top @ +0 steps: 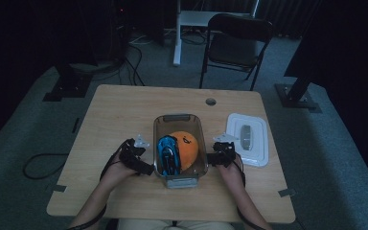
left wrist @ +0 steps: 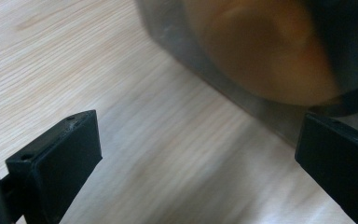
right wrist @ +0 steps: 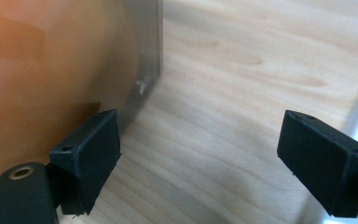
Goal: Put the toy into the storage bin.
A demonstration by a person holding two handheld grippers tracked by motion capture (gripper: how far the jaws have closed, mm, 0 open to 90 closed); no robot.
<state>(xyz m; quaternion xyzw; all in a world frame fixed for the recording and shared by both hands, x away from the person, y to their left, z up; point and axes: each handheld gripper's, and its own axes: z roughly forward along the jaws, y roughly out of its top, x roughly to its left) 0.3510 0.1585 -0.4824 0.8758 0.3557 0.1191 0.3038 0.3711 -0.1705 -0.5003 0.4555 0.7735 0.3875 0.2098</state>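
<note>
Both grippers parked at the clear container (top: 180,143), jaws apart, nothing held.

Left gripper (top: 135,154) sits just beside the container's left wall, right gripper (top: 223,153) just beside its right wall; both gripper views show wide-open jaws over bare table (top: 120,110). Container holds an orange ball (top: 187,146) and a blue toy car (top: 167,154), touching. White lid (top: 247,139) lies on the table to the right, near the right gripper.

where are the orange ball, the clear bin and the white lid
orange ball (top: 188,146), high view, its bare top right of the blue toy
clear bin (top: 175,117), high view, far rim
white lid (top: 258,136), high view, flat right part
</note>
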